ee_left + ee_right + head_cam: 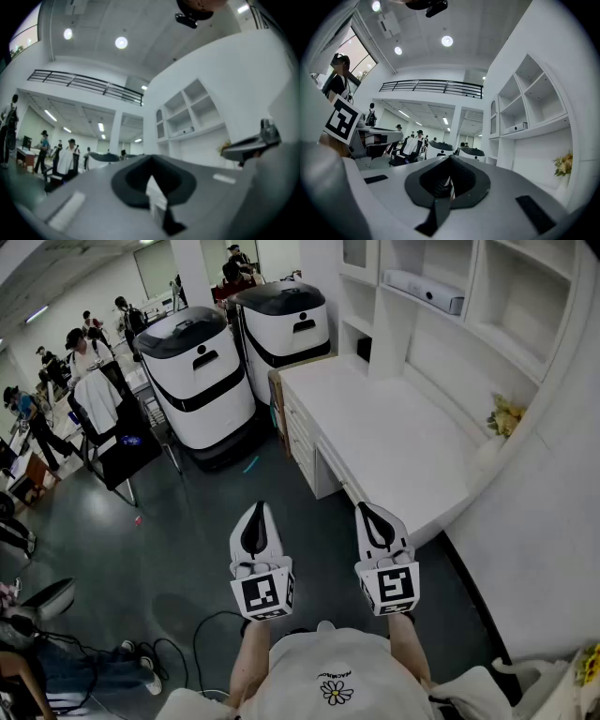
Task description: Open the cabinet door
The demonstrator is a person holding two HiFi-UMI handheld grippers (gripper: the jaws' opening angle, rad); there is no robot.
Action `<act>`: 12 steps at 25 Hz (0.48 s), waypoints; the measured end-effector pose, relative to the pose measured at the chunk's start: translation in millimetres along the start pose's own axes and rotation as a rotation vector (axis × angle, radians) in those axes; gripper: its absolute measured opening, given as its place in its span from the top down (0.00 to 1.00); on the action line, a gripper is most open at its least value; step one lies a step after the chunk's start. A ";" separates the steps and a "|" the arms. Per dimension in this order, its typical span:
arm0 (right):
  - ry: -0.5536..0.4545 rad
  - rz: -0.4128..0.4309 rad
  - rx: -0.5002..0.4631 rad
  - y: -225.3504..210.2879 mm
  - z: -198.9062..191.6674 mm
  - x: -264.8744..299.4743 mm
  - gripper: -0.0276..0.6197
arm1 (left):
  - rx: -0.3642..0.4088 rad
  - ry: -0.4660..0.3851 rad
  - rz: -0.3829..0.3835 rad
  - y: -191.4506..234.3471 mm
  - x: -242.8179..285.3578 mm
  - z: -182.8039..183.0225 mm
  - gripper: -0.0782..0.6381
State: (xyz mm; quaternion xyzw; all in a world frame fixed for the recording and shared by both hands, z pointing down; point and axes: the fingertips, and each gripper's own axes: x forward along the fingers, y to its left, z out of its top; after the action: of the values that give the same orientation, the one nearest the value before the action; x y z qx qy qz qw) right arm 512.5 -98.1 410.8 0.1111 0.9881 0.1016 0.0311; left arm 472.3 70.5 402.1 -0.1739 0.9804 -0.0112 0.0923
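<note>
1. Your white counter (394,442) runs along the wall, ahead on your right.
2. Yellow flowers (506,415) sit at its right end, against the wall.
3. The shelf (548,124) above it carries a long white device (424,289).
4. The dark floor (187,540) spreads out on your left. The near white-and-black machine (202,381) and the far white-and-black machine (281,324) stand on it side by side, and black cables (153,648) lie by your feet.

Open-plan robotics lab hall.
Two wheeled white robots (197,381) stand at 11 o'clock, people (89,357) gather at 10 o'clock, a white cabinet unit (380,324) lines 1 o'clock, and a mezzanine railing (431,86) runs overhead.
</note>
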 end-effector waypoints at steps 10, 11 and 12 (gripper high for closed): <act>0.006 0.029 -0.006 4.0 -7.0 -1.2 0.96 | -0.002 0.008 0.007 0.2 0.1 -4.0 0.88; 0.004 0.030 0.000 3.4 -6.9 -1.1 0.96 | -0.001 0.009 0.007 -0.2 0.3 -4.4 0.88; -0.002 0.031 0.007 2.7 -6.5 -1.0 0.96 | -0.001 0.010 0.007 -0.4 0.7 -4.6 0.88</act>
State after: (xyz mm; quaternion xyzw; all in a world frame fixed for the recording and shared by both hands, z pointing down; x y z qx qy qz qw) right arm 513.4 -97.1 417.7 0.1266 0.9866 0.0983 0.0299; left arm 471.0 69.8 406.5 -0.1705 0.9814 -0.0115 0.0873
